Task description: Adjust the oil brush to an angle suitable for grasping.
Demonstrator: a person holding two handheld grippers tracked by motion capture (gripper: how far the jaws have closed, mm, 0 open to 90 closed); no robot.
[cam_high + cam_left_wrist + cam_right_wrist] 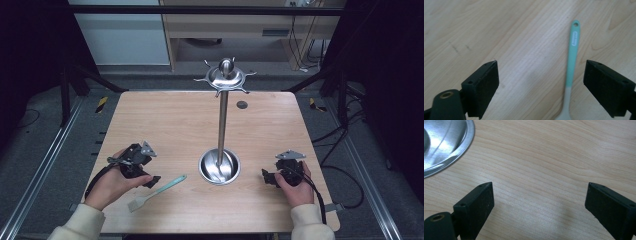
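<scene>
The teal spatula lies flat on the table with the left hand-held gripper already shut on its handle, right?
Not quite. The left hand-held gripper is open: in the left gripper view its jaws stand wide apart, clear of the teal spatula, which does lie flat on the table.

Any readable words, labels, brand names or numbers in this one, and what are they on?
White label on the teal brush handle: there is print on it, but it is too small and blurred to read.
Nothing else in these views carries readable text.
</scene>
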